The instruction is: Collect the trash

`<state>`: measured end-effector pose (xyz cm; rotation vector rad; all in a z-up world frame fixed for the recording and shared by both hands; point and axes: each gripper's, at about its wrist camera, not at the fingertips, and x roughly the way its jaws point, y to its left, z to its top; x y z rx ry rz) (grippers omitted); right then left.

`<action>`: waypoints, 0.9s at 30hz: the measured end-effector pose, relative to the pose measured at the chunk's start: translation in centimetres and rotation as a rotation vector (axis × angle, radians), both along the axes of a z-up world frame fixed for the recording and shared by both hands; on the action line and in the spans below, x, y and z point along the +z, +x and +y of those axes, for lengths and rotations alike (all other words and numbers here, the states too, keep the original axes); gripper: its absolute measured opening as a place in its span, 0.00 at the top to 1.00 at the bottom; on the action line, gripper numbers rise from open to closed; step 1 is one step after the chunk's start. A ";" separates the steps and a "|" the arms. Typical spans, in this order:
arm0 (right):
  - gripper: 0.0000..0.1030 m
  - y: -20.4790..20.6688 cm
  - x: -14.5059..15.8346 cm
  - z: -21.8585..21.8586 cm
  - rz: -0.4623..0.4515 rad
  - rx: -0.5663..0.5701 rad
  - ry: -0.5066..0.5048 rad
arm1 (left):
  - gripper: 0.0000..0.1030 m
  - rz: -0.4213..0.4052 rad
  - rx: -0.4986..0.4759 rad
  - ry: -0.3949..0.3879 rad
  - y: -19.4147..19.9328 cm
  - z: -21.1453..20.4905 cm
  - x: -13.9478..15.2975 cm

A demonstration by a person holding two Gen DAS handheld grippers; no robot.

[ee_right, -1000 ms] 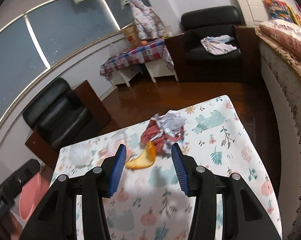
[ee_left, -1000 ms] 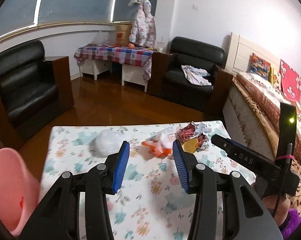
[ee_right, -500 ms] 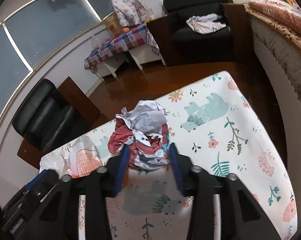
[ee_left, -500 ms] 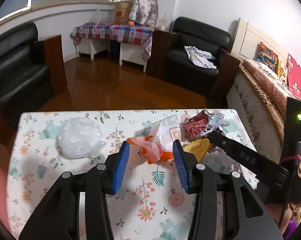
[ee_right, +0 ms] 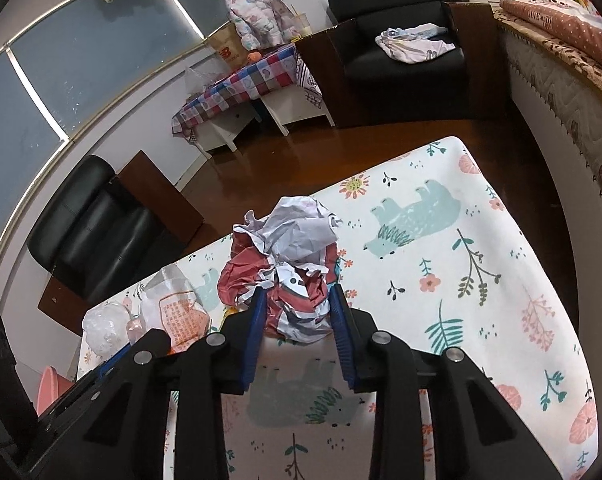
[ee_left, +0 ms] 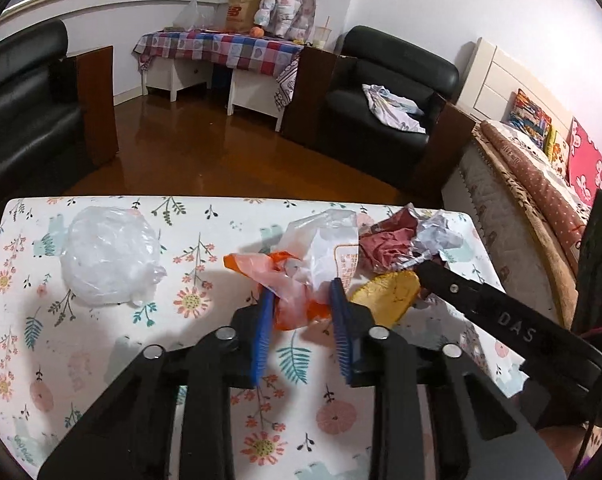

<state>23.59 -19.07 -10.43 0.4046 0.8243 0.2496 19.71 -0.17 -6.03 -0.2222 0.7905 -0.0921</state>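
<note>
On floral table [ee_left: 101, 360], left tongs [ee_left: 301, 300] closing on orange bag [ee_left: 293, 292], right tongs [ee_right: 297, 304] pinching crumpled paper [ee_right: 297, 256]

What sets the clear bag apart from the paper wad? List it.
1. The clear bag is see-through plastic; the paper wad is opaque red and white paper.
2. The clear bag lies alone, far from both grippers; the paper wad sits between the right gripper pads, which have just been closing on it.
3. The clear bag is a smooth rounded lump; the paper wad is jagged.
Both are crumpled trash on the table.

"DAS" is printed in pale letters on the black right gripper [ee_left: 417, 270] arm, right of the left claw.
</note>
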 end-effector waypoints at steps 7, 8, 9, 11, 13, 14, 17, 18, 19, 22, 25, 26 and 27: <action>0.71 -0.1 -0.1 0.2 -0.005 0.003 -0.004 | 0.80 -0.020 0.047 0.002 -2.6 0.9 1.4; 0.72 -0.2 -0.1 0.4 -0.007 0.004 -0.007 | 0.80 -0.020 0.055 0.004 -3.2 1.1 1.6; 0.72 -0.3 -0.1 0.5 -0.010 0.005 -0.010 | 0.80 -0.020 0.061 0.004 -3.8 1.4 1.9; 0.73 -0.5 0.0 0.7 -0.013 0.011 -0.015 | 0.80 -0.016 0.070 0.006 -4.7 1.8 2.4; 0.74 -0.6 0.1 1.0 -0.014 0.019 -0.018 | 0.80 -0.012 0.082 0.008 -6.2 2.2 2.7; 0.75 -0.7 0.1 1.1 -0.015 0.022 -0.019 | 0.80 -0.011 0.089 0.008 -6.8 2.5 2.9; 0.77 -1.0 0.2 1.2 -0.019 0.028 -0.022 | 0.80 -0.012 0.105 -0.001 -8.6 3.5 3.5; 0.78 -1.1 0.3 1.2 -0.021 0.029 -0.026 | 0.80 -0.014 0.110 -0.003 -9.2 3.8 3.6; 0.78 -1.3 0.4 1.4 -0.025 0.029 -0.035 | 0.80 -0.015 0.116 -0.003 -9.9 4.0 3.9; 0.79 -2.2 0.8 1.8 -0.027 0.041 -0.031 | 0.80 -0.016 0.130 -0.001 -11.4 4.8 4.5; 0.80 -3.3 1.5 1.9 -0.034 0.056 -0.019 | 0.80 -0.020 0.137 -0.003 -12.9 5.6 5.1; 0.80 -3.8 1.9 2.0 -0.038 0.064 -0.014 | 0.80 -0.024 0.139 -0.001 -13.3 5.6 5.3; 0.80 -4.6 2.3 2.2 -0.044 0.076 -0.009 | 0.80 -0.027 0.139 0.001 -13.8 5.7 5.4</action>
